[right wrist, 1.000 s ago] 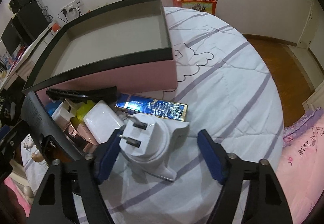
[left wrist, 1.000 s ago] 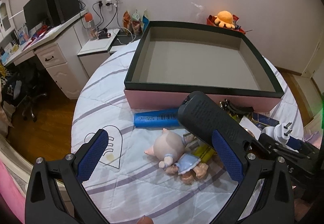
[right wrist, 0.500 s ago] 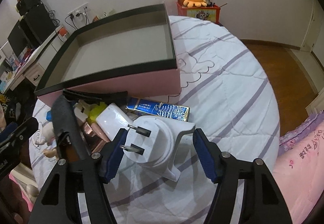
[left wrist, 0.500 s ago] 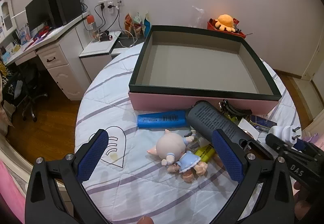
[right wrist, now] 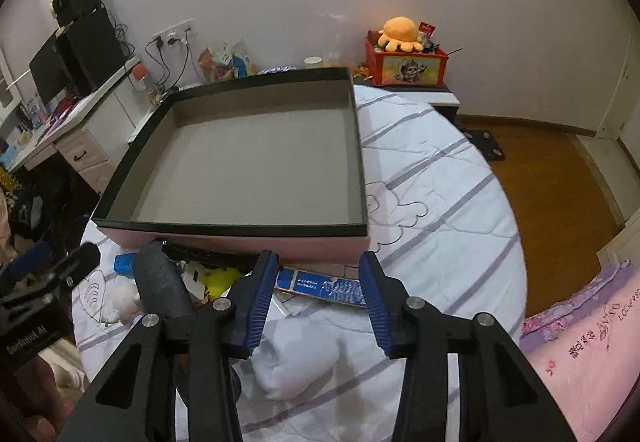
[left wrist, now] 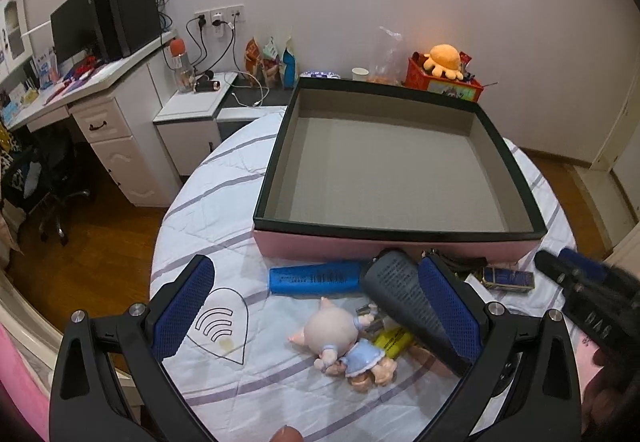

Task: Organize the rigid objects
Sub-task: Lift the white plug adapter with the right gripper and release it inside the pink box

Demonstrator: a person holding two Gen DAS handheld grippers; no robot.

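left gripper (left wrist: 316,266): fingers are held spread, empty | right gripper (right wrist: 318,262): fingers are being closed about white plug (right wrist: 296,362), grip unconfirmed | box (right wrist: 360,162): judged its destination

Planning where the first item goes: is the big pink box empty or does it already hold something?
Empty. Both wrist views show the pink box with a bare grey floor; nothing lies inside.

I read "DAS" upside down on the right gripper (left wrist: 592,284) body, right of my left tongs. "GenRobot AI" stands on the left gripper (right wrist: 44,274) body, left of my right tongs. Print elsewhere stays illegible to me.
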